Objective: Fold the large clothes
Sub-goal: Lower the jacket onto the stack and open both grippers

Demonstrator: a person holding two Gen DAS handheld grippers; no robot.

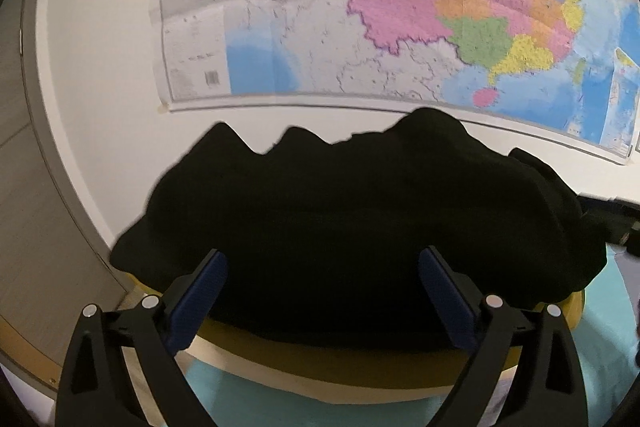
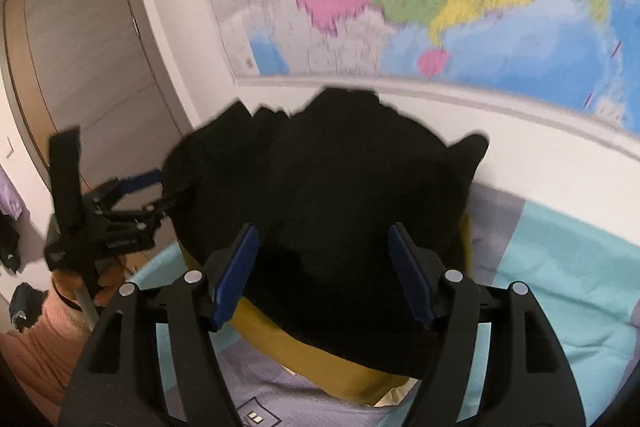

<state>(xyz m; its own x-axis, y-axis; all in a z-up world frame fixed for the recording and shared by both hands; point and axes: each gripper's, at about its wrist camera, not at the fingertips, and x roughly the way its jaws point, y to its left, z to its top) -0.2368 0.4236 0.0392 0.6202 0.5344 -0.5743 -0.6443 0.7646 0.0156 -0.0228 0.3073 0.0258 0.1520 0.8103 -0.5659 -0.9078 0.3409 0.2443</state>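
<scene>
You are facing a garment that is lying heaped on a cushion, which is sitting on the bed. Behind the heap a wall map is hanging; a door is standing to its left.

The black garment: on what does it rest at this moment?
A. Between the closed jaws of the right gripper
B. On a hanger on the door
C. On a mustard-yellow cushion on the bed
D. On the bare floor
C: the black garment lies heaped on a mustard-yellow cushion, which sits on the turquoise bedding; the right gripper stands open in front of it with nothing pinched.
</scene>
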